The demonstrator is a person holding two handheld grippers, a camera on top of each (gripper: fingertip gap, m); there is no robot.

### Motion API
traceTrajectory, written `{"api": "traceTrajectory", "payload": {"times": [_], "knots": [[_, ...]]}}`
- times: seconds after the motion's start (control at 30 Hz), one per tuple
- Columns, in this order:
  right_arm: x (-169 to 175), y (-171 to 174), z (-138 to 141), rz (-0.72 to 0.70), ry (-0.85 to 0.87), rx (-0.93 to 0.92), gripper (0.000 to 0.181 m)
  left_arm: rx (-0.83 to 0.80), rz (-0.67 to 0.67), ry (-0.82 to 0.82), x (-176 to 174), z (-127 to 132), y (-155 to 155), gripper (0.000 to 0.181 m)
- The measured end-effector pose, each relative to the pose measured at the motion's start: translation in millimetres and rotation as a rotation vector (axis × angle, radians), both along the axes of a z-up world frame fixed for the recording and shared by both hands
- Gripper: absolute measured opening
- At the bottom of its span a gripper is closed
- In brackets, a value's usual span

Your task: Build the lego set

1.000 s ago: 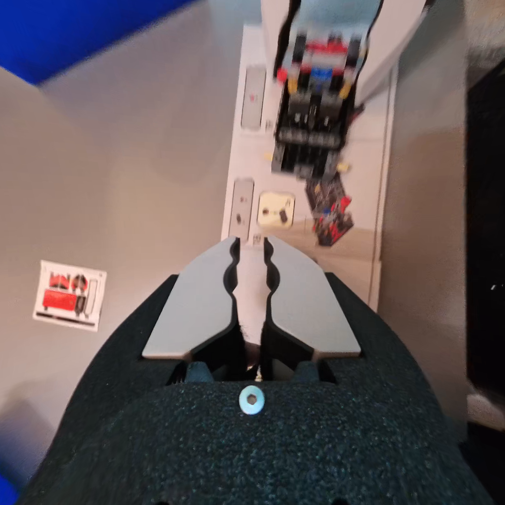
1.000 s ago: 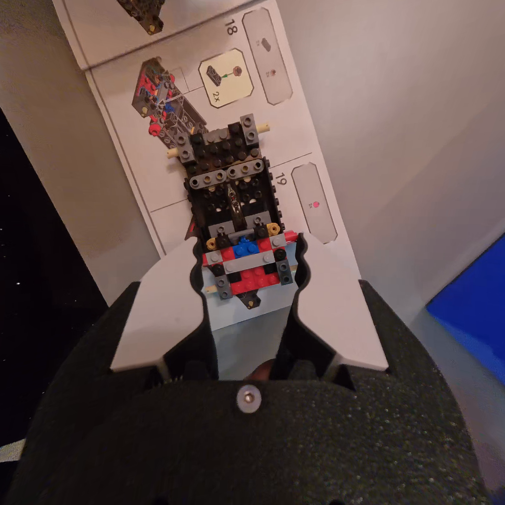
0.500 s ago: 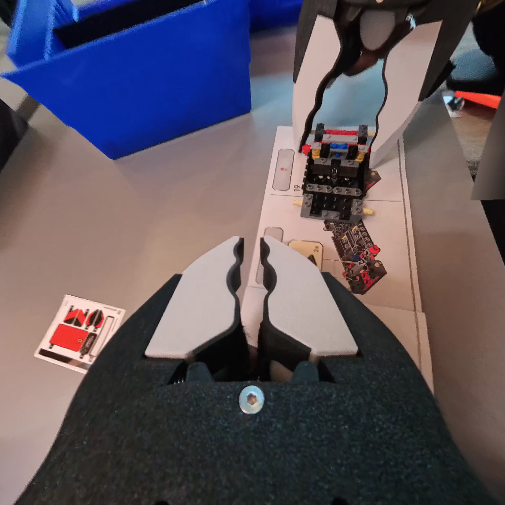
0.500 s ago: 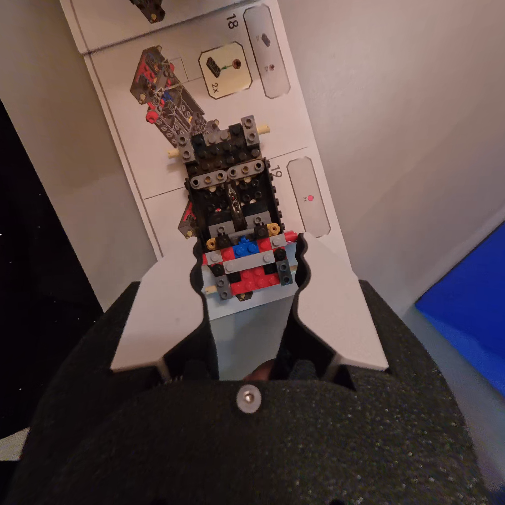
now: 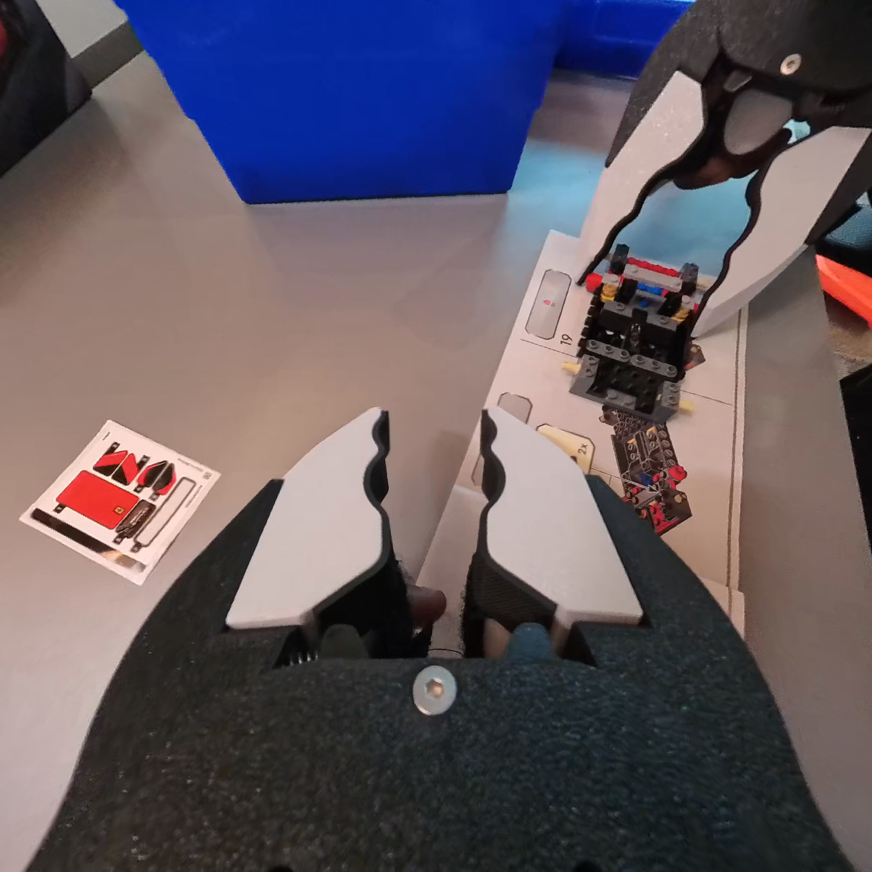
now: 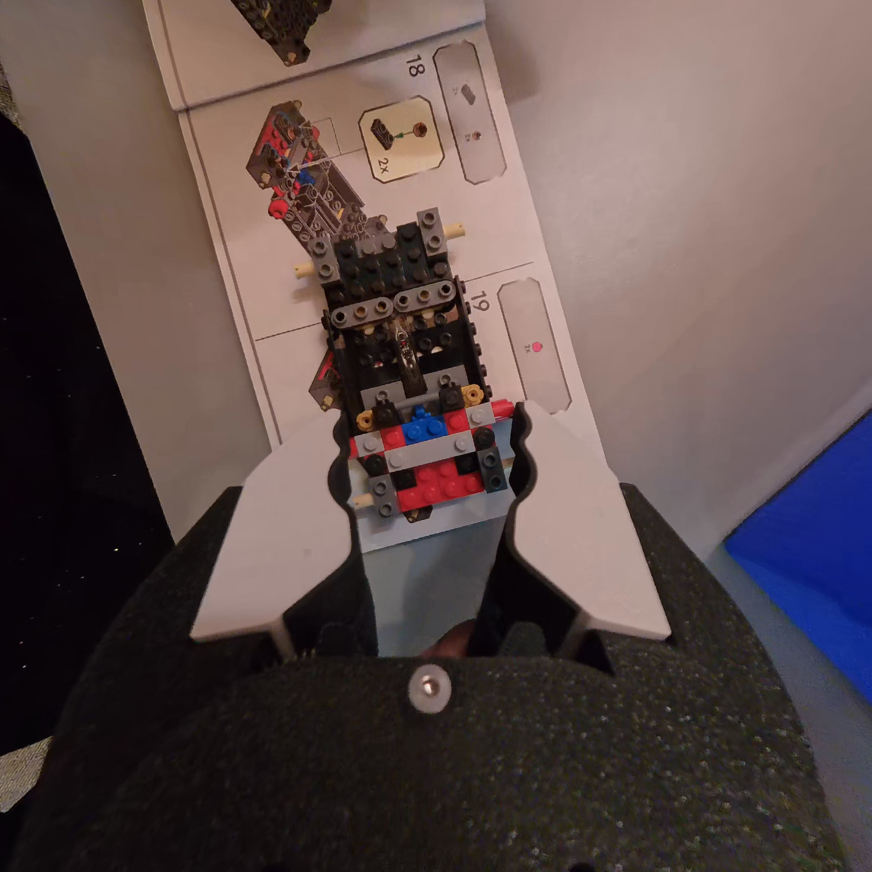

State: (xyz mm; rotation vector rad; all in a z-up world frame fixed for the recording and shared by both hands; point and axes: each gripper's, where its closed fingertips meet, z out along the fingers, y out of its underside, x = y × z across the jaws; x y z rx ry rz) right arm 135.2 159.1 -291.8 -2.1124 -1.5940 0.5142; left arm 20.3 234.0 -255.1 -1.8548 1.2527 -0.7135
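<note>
The partly built lego model (image 6: 406, 339), black with grey, red and blue bricks, lies on the open instruction booklet (image 6: 490, 245). My right gripper (image 6: 427, 413) is shut on the model's red and grey end, one finger on each side. In the left wrist view the model (image 5: 632, 358) and the right gripper (image 5: 641, 302) show at the upper right on the booklet (image 5: 708, 424). My left gripper (image 5: 434, 420) is open and empty, above the booklet's left edge and short of the model.
A sticker sheet (image 5: 120, 500) lies on the grey table (image 5: 236, 306) to the left. A blue bin (image 5: 368, 94) stands at the back and also shows in the right wrist view (image 6: 811, 542). An orange object (image 5: 849, 283) lies at the far right. Across from one pair of fingers to the other is roughly 15 cm.
My left gripper has opened from nearly shut and has drawn back and tilted up from the booklet. My right gripper has kept its hold on the model, almost still.
</note>
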Motion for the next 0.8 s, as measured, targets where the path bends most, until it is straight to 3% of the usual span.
{"api": "traceTrajectory", "payload": {"times": [0.1,0.27,0.43,0.5,0.57,0.67,0.8], "knots": [[0.6,0.5,0.1,-0.002,-0.005,0.003,0.067,-0.003,0.031,0.011,-3.4,-1.8,4.1,0.038],[-0.1,13.2,17.2,-0.035,0.054,0.106,0.086,-0.038,0.032,-0.020,-1.3,0.5,2.6,0.042],[2.3,14.4,23.5,-0.077,0.138,0.033,0.118,-0.061,0.067,-0.012,-6.5,-2.1,7.3,0.041],[5.3,15.1,19.1,-0.085,0.129,0.015,0.124,-0.063,0.086,-0.020,-8.2,-1.2,10.1,0.042],[8.8,13.3,12.8,-0.069,0.097,0.008,0.120,-0.049,0.118,-0.038,-10.6,2.4,15.2,0.044],[9.2,8.6,8.9,-0.025,0.071,0.010,0.096,-0.020,0.179,-0.079,-15.9,9.6,24.8,0.053],[8.5,2.6,7.3,0.009,0.063,-0.008,0.084,-0.007,0.187,-0.103,-17.7,13.9,26.4,0.055]]}}
